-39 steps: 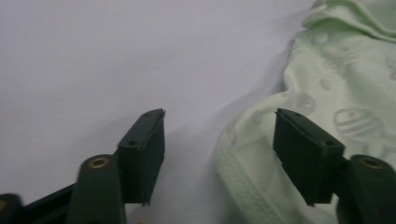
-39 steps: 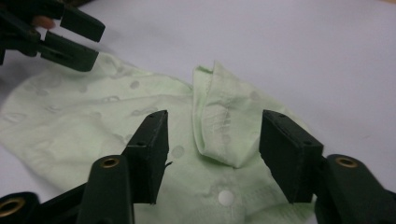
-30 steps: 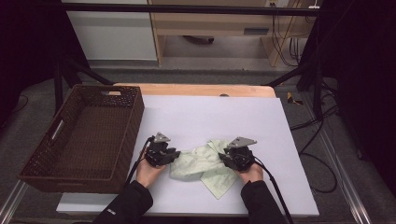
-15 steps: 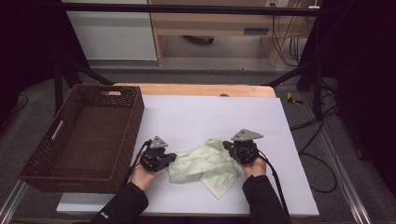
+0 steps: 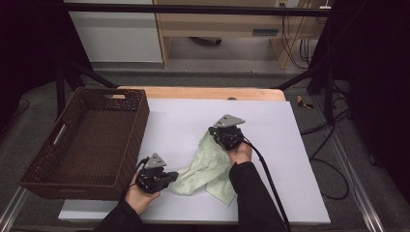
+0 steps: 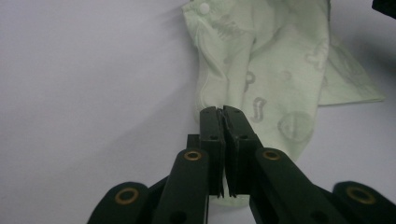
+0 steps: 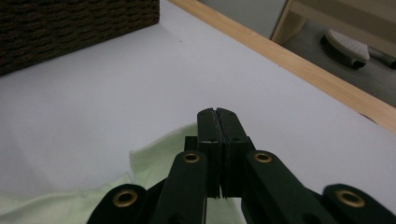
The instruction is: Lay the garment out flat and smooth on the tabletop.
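Note:
A pale green patterned cloth [image 5: 203, 166] is pulled out slantwise over the white table [image 5: 290, 159] between my two grippers. My left gripper [image 5: 171, 177] sits low at the near left, shut on the cloth's near end. In the left gripper view its jaws [image 6: 223, 110] meet with a sliver of cloth [image 6: 280, 70] pinched between them. My right gripper [image 5: 213, 134] is raised farther back and to the right, shut on the cloth's other end, which hangs from it. In the right gripper view the jaws [image 7: 215, 112] are pressed together over the cloth [image 7: 154, 158].
A dark brown wicker basket [image 5: 141, 121] stands empty at the table's left, close to my left hand, and appears again in the right gripper view [image 7: 70, 28]. A wooden strip [image 5: 203, 93] runs along the far edge. Cables trail down the right side.
The grippers have drawn apart. The right one rose and went back toward the table's middle, the left slid toward the near left, and the crumpled cloth has stretched out between them.

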Demonstrator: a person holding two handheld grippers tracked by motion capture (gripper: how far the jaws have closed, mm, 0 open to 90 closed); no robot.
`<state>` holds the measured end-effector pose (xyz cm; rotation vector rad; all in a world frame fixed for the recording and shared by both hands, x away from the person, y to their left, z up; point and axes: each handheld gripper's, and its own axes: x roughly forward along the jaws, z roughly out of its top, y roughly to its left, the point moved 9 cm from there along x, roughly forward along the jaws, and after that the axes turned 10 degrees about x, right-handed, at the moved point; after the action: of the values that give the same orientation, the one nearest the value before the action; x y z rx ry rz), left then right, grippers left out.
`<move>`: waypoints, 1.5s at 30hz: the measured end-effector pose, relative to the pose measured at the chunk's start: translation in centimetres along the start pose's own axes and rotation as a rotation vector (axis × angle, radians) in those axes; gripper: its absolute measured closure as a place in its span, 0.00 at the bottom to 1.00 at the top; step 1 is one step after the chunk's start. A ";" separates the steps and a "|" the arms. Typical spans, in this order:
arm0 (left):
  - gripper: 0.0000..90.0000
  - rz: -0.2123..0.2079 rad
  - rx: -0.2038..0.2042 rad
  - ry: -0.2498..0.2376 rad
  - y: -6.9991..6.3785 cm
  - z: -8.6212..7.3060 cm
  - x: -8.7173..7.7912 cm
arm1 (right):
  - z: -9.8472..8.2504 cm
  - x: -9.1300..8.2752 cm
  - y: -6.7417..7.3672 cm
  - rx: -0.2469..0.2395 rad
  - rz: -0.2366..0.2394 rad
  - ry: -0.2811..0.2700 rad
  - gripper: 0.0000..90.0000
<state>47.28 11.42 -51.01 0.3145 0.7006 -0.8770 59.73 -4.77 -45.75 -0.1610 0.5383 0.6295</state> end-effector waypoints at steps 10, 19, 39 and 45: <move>0.36 0.021 -0.048 -0.043 1.5 0.9 0.2 | -0.7 -0.7 -1.4 0.206 0.009 -0.023 0.62; 0.05 0.045 -0.016 -0.043 1.9 3.4 1.5 | -4.0 -5.8 -2.6 0.288 0.008 -0.052 0.27; 0.22 0.131 -0.023 -0.060 5.7 8.5 8.4 | -13.1 -9.4 -1.2 0.290 0.002 0.075 0.28; 0.32 0.155 -0.034 -0.021 6.5 8.4 10.6 | -14.0 -9.4 -0.9 0.267 -0.020 0.105 0.32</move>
<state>60.69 4.77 -52.18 0.3241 0.6618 -0.7200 47.95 -14.60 -52.80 0.0526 0.7158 0.5264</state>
